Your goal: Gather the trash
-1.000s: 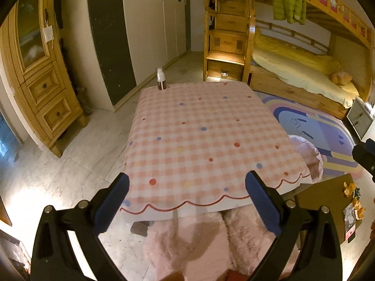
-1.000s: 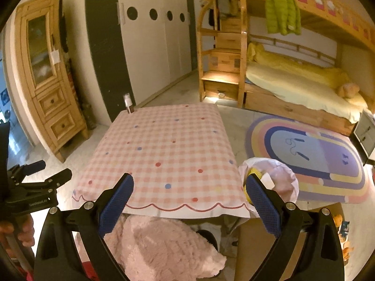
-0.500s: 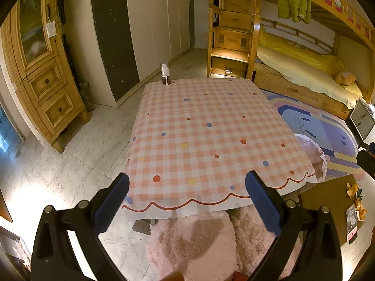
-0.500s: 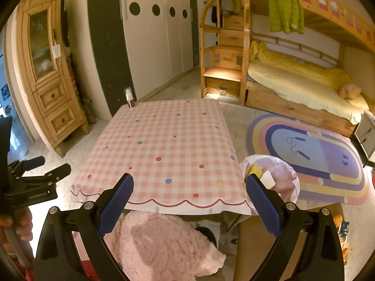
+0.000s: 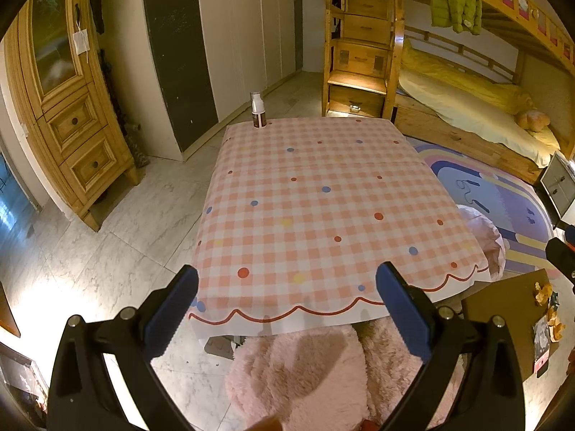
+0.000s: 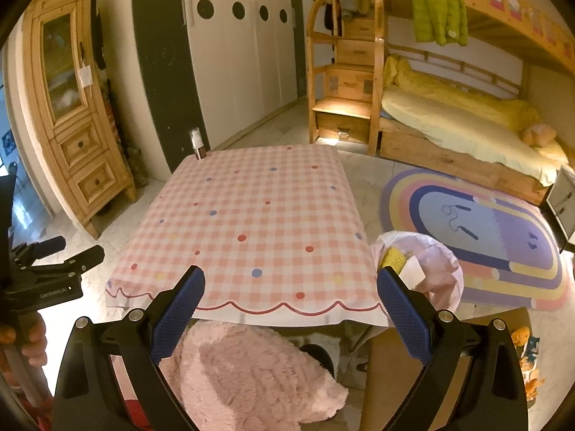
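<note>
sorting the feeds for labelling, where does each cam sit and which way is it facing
Left wrist: on the left gripper, above the near edge of the checked table, facing across it toward the bottle; its blue fingers show, open.
Right wrist: on the right gripper, further right, facing the same way; its open fingers, the left gripper and a hand show.
Shared: table, bottle, pink trash bag, bunk bed.
</note>
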Demonstrator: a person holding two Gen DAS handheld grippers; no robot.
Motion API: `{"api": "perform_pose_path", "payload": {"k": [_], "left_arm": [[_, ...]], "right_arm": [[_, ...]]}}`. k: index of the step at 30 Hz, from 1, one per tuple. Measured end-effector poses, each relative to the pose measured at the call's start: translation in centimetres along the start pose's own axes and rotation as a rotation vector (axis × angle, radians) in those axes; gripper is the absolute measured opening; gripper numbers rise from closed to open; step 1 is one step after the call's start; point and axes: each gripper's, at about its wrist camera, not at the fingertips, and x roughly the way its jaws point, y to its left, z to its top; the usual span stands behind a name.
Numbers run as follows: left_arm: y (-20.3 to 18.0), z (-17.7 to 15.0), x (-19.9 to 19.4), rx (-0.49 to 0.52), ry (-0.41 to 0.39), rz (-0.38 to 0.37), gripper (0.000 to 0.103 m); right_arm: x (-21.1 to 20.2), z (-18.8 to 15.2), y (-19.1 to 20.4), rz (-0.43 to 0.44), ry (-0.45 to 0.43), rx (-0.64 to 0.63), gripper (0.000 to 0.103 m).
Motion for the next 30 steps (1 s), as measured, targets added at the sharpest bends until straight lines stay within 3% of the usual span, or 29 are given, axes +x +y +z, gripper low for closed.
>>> {"api": "perform_pose_path", "payload": {"k": [30], "left_arm": [[0.07, 0.13, -0.19, -0.002, -0.006, -0.005, 0.096]], "right_arm": [[0.53, -0.15, -0.12, 0.003, 0.002, -0.005, 0.095]]}}
